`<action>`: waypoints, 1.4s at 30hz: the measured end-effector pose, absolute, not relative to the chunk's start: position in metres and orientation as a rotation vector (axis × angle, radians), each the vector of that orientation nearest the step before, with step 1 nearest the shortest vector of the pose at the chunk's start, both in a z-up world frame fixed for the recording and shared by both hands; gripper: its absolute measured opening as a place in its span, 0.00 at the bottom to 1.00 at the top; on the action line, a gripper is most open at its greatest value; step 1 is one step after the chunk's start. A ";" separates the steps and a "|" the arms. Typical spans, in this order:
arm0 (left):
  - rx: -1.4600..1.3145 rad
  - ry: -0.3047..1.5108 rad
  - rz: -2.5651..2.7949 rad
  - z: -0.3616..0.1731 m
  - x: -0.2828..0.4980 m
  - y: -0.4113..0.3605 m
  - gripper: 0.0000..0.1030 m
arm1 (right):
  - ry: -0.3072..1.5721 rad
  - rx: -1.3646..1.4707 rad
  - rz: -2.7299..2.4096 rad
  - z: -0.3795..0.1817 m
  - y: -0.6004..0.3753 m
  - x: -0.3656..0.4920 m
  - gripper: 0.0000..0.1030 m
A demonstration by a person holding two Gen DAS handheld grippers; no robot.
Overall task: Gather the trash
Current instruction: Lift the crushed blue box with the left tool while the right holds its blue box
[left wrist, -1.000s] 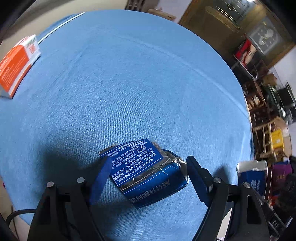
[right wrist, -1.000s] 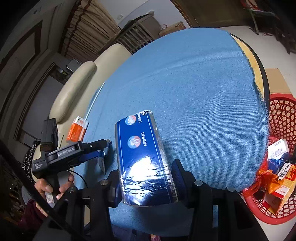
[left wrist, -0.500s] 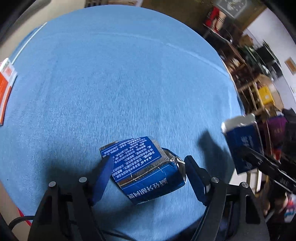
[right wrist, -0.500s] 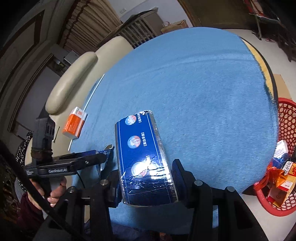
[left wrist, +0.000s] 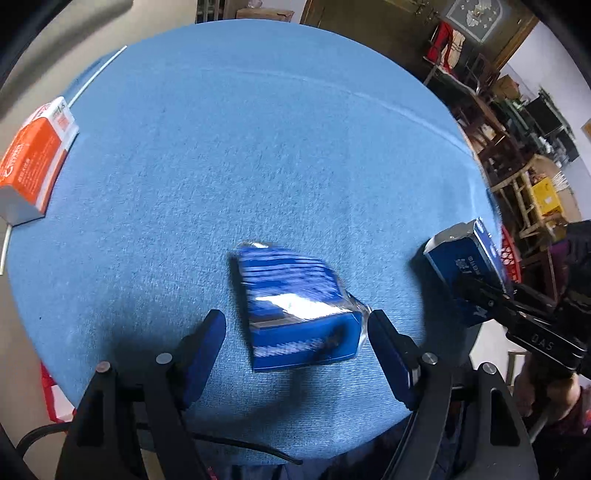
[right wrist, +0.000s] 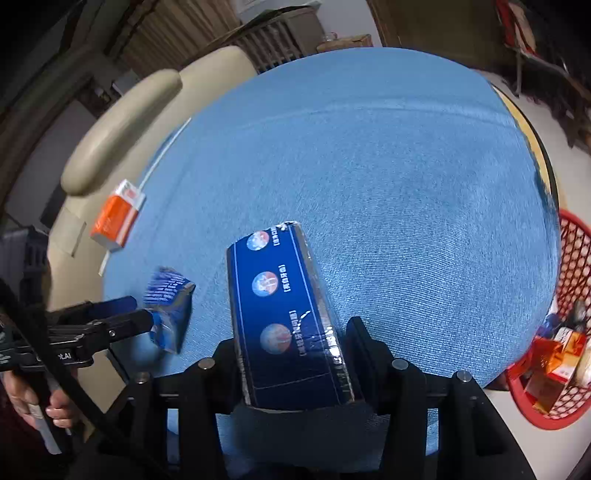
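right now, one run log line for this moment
left claw: open around crumpled blue carton | right claw: shut on blue box | red basket: part-filled

Lived-in home, living or dining room: round bench under blue cloth (right wrist: 369,166), cream sofa (right wrist: 122,122) beside it, wooden chairs (left wrist: 517,177), dark wooden door (left wrist: 369,29), red basket (right wrist: 569,295) on floor.

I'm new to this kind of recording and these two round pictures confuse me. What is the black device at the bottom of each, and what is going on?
Each picture comes from a fisheye camera on a handheld two-finger gripper; a person holds one in each hand. The left gripper is open around a crushed blue carton, blurred, so contact is unclear. The right gripper is shut on a dark blue box. An orange box lies on the blue tablecloth. A red basket beside the table holds trash.
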State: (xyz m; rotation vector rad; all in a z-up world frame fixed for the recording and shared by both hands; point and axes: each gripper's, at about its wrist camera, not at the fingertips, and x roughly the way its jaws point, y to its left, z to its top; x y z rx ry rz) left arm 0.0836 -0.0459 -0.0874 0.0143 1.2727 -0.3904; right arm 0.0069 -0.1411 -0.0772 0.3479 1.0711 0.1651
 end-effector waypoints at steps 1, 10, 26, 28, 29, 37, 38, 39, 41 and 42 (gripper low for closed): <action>0.012 1.278 -0.384 -0.091 0.083 -0.048 0.77 | 1.072 0.334 0.164 -0.077 -0.139 0.007 0.53; -0.042 1.281 -0.332 -0.094 0.079 -0.040 0.77 | 1.066 0.266 0.156 -0.073 -0.126 0.008 0.56; 0.027 1.247 -0.343 -0.114 0.064 -0.067 0.73 | 1.009 0.247 0.178 -0.067 -0.130 0.000 0.48; 0.022 1.239 -0.347 -0.116 0.064 -0.065 0.69 | 1.007 0.278 0.187 -0.066 -0.134 0.001 0.48; 0.017 1.235 -0.349 -0.116 0.063 -0.064 0.67 | 1.004 0.296 0.191 -0.066 -0.136 0.000 0.47; -0.023 1.245 -0.346 -0.111 0.062 -0.050 0.37 | 0.975 0.380 0.196 -0.058 -0.158 -0.006 0.47; -0.026 1.248 -0.343 -0.111 0.063 -0.048 0.37 | 0.977 0.386 0.194 -0.059 -0.159 -0.006 0.47; -0.036 1.249 -0.336 -0.109 0.063 -0.046 0.37 | 0.977 0.390 0.191 -0.059 -0.161 -0.007 0.47; -0.053 1.252 -0.338 -0.110 0.062 -0.041 0.48 | 0.979 0.395 0.191 -0.060 -0.164 -0.009 0.47; -0.064 1.253 -0.341 -0.108 0.061 -0.039 0.56 | 0.980 0.396 0.191 -0.061 -0.164 -0.009 0.47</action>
